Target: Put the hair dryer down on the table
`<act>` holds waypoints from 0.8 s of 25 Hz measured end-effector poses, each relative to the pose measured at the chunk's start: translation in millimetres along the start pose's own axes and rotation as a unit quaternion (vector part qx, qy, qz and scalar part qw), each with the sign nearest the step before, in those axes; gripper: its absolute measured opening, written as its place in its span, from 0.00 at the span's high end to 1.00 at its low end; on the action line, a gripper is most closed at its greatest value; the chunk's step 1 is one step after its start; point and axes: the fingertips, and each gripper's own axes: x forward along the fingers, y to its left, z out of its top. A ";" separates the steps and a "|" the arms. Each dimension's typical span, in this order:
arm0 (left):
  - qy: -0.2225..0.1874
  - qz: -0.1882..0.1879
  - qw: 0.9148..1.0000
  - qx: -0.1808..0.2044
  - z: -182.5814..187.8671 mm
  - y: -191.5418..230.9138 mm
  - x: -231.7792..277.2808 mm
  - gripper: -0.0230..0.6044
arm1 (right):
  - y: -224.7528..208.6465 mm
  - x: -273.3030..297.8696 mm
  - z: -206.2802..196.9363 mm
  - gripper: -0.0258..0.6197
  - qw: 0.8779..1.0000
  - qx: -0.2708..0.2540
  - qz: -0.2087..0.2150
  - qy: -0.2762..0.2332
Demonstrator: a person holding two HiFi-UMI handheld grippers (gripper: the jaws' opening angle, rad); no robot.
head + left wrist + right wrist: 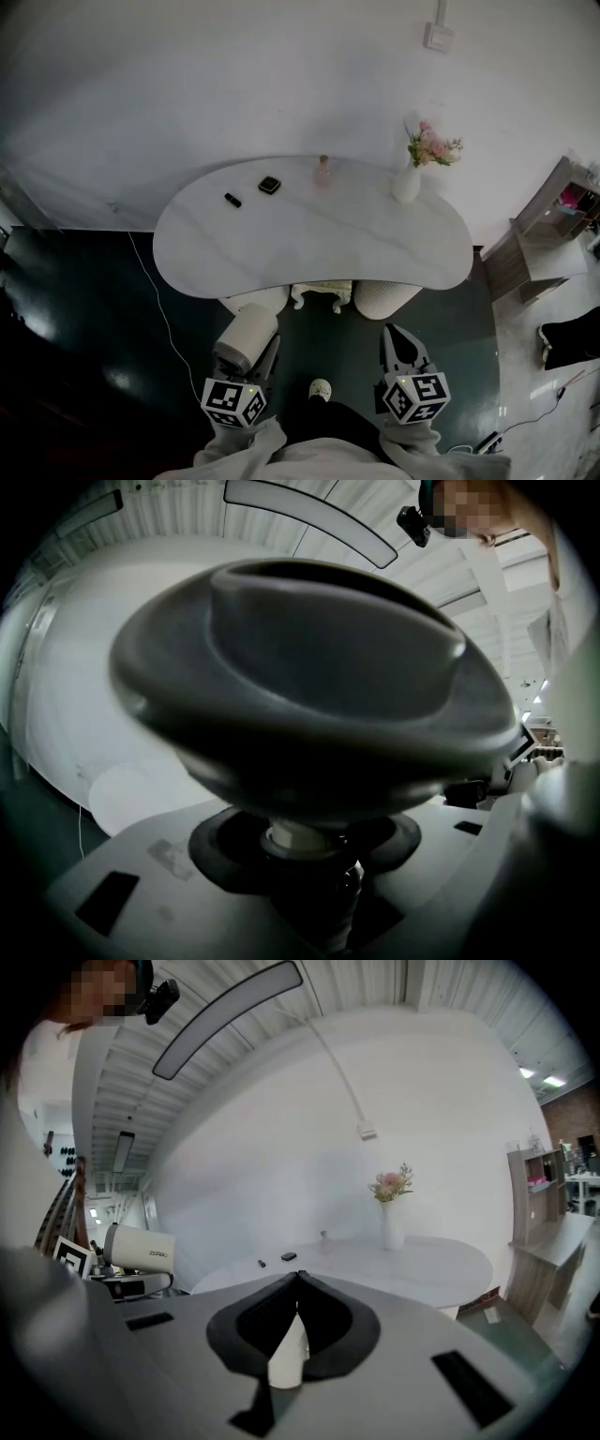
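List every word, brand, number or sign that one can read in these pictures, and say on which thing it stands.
On the hair dryer: one short dark brand word on the barrel, too small and blurred to read.
On the marker cubes: only black-and-white square patterns, no letters.
On the table and the small things on it: no print can be made out.

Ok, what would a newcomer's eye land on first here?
The cream barrel-shaped hair dryer clamped in the left tool, low at the head view's left and filling that tool's own view. Beyond it, the white kidney-shaped table, a white vase of pink flowers at its right end.
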 end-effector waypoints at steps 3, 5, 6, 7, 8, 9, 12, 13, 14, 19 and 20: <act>-0.003 -0.006 1.000 0.000 6.5 -2.8 22.6 0.61 | -16.1 17.4 11.1 0.88 1.000 0.000 0.000 -0.001; -0.006 -0.007 1.000 0.002 10.2 -2.9 33.9 0.61 | -23.4 31.2 17.6 0.88 1.000 0.000 0.001 -0.002; -0.007 -0.006 1.000 0.003 11.3 -1.7 38.1 0.61 | -24.9 37.5 19.8 0.88 1.000 0.000 0.004 -0.003; -0.008 -0.004 1.000 0.003 12.0 0.0 41.8 0.61 | -25.0 43.1 21.6 0.88 1.000 -0.001 0.008 -0.003; -0.008 -0.002 1.000 0.003 12.7 1.8 45.1 0.61 | -24.1 48.0 23.1 0.88 1.000 -0.003 0.012 -0.003; -0.008 -0.001 1.000 0.002 13.2 3.2 48.2 0.61 | -23.0 52.1 24.2 0.88 1.000 -0.004 0.017 -0.003; -0.002 -0.004 1.000 0.003 10.5 2.1 52.0 0.61 | -22.3 56.8 21.4 0.88 1.000 -0.001 0.021 0.001; 0.001 -0.005 1.000 0.005 9.8 2.1 52.9 0.61 | -22.5 57.8 19.4 0.88 1.000 0.002 0.021 0.003; 0.003 -0.006 1.000 0.007 9.4 2.5 54.3 0.61 | -22.5 58.8 17.5 0.88 1.000 0.006 0.021 0.005; 0.014 -0.013 1.000 0.006 5.7 1.8 63.6 0.61 | -27.4 60.0 11.0 0.88 1.000 0.015 0.015 0.013; 0.017 -0.015 1.000 0.006 5.1 1.0 66.2 0.61 | -29.5 60.2 10.8 0.88 1.000 0.016 0.013 0.014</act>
